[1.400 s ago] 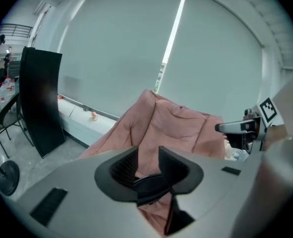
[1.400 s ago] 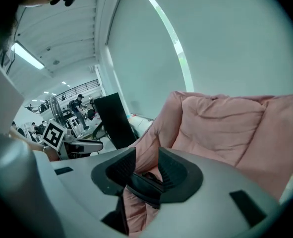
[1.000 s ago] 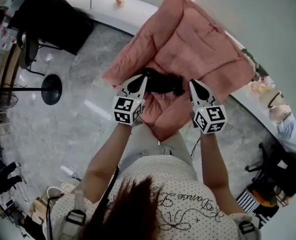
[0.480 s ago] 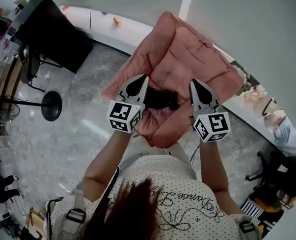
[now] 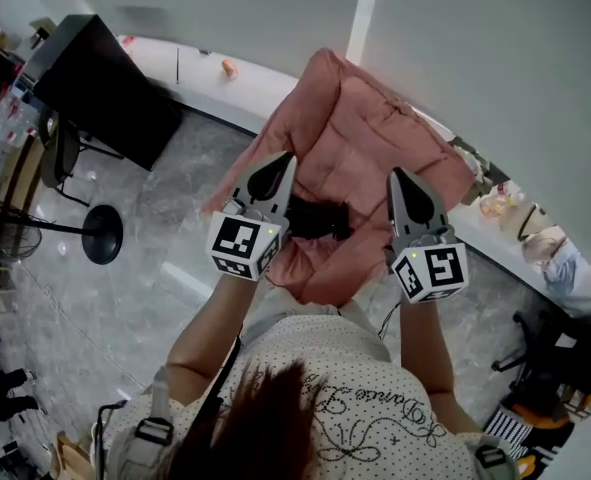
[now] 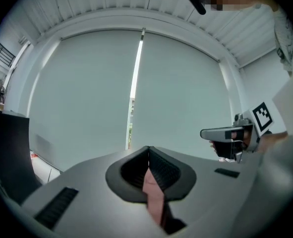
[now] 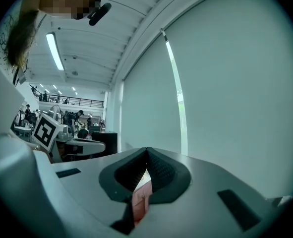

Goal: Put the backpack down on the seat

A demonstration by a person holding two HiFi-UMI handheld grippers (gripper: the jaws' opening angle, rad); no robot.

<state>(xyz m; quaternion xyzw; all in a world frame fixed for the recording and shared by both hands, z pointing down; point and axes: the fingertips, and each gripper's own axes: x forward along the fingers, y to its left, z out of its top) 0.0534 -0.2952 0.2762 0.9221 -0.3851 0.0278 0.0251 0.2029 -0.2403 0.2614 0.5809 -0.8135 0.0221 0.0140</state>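
Left gripper: jaws together, nothing clamped. The pink sliver behind the tips looks like seat seen through the gap.

Backpack: small, black, on the pink seat, just right of the left claw, left of the right one, and below both tips.

Right gripper: jaws together, likewise empty.

Risks:
- The backpack sits toward the cushion's front edge, and soft padding could let it slump off.
- I cannot make out the straps. One caught on a closed claw tip would drag the backpack.
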